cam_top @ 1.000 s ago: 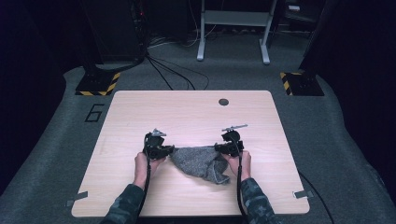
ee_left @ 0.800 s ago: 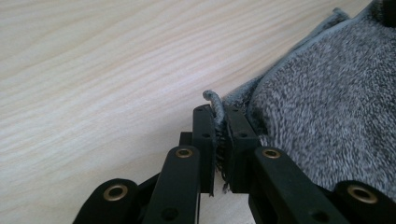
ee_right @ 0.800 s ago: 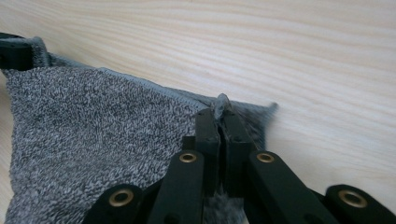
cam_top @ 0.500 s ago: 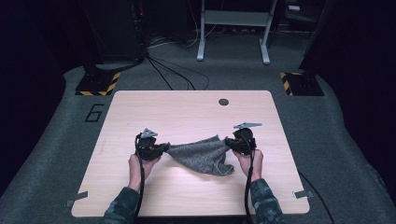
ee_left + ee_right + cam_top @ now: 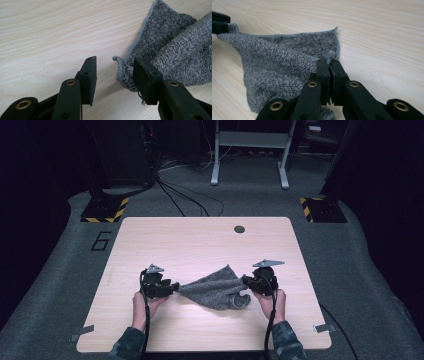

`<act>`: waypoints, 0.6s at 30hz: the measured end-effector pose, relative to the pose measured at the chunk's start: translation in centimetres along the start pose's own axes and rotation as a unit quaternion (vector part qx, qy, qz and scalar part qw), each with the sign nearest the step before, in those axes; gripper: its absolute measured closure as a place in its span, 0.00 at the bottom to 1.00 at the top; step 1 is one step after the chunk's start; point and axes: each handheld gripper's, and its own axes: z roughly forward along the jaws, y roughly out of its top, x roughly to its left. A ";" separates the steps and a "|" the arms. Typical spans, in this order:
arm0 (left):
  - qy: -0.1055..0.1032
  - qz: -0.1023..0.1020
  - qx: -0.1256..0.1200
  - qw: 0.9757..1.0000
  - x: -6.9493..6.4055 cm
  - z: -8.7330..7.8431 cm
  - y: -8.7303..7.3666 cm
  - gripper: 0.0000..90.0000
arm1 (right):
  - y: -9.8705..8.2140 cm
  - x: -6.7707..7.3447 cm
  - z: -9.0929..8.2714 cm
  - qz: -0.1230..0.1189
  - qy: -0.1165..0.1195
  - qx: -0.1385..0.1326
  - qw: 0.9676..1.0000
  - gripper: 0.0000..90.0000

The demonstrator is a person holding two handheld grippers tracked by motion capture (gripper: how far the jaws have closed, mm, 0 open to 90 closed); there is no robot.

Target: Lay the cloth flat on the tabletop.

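honestly the floppy, light grey knitted terry cloth (image 5: 216,288) wants hemmed-corner grips: right gripper (image 5: 329,65) clamps the 3 o'clock corner, while the left gripper (image 5: 113,72), jaws just opened, leaves the 9 o'clock corner loose between them.

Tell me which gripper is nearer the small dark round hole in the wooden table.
Right. The right gripper sits just below the hole; the left gripper is farther off, down-left.

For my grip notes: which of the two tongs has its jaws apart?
The left tongs: their jaws have just been opening beside the grey cloth corner. The right tongs pinch its other corner.
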 end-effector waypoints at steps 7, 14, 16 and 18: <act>-0.005 0.056 0.051 0.997 -0.8 1.7 0.3 0.64 | -0.9 0.2 -0.1 -0.011 -0.007 0.015 1.000 0.97; -0.003 0.083 0.048 0.995 -1.3 2.3 0.0 0.94 | -0.9 0.1 -0.1 -0.010 -0.005 0.016 1.000 0.97; -0.003 0.077 0.039 0.996 -1.4 2.2 -0.1 0.96 | -0.9 0.2 -0.1 -0.008 -0.005 0.016 1.000 0.97; 0.003 0.088 0.025 0.996 -1.5 1.7 0.1 0.97 | -0.8 0.1 -0.4 -0.010 -0.006 0.010 1.000 0.97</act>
